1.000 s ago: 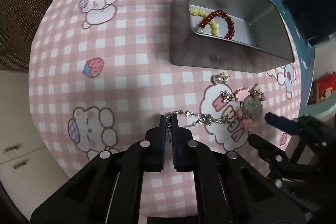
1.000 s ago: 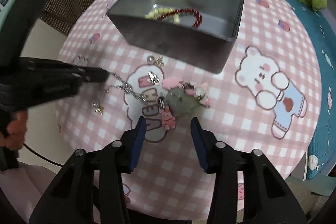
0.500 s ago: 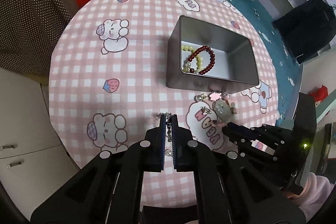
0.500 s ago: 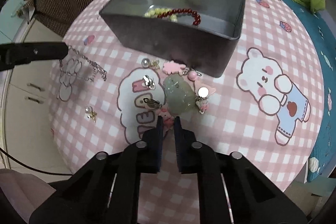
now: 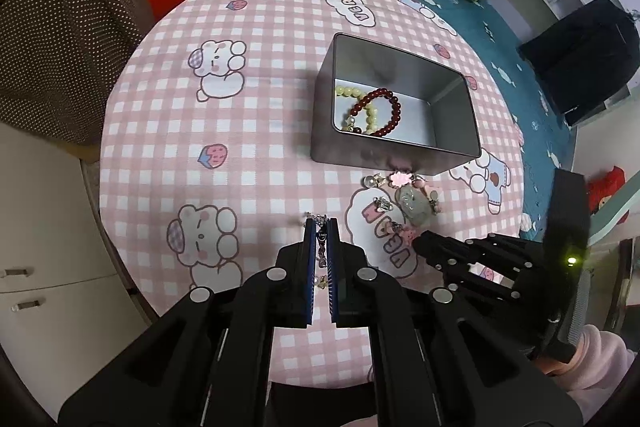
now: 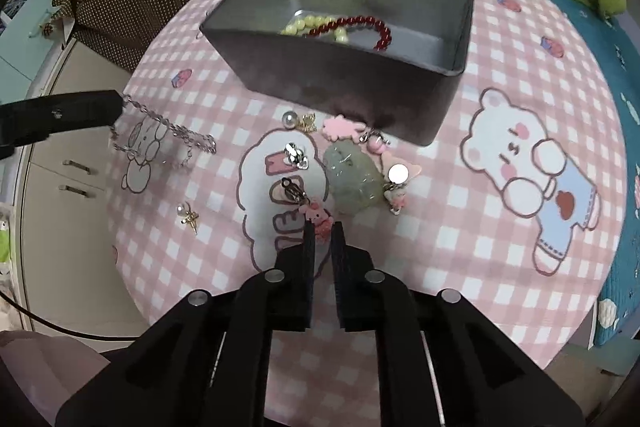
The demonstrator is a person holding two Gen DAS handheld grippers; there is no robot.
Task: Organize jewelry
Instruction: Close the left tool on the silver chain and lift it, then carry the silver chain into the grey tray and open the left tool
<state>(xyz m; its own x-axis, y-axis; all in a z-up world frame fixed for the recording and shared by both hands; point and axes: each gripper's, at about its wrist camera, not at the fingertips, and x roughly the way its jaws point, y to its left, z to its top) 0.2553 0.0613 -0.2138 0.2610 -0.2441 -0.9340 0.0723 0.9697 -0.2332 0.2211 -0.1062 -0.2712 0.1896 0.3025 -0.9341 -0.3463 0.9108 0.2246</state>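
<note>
Left hand-held gripper pinches a dangling silver link chain.

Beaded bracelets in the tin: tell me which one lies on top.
The dark red bracelet lies on top: its beads cross over the pale yellow bracelet inside the metal tin.

Chain in our left gripper, over the gingham cloth

We hold our left gripper clamped on a silver chain above the pink checked tablecloth — the metal tin beyond holds a red bead bracelet and a yellow one. Our right gripper reaches in from the right, its tip at the pink charm — beside a pale green stone.
</note>
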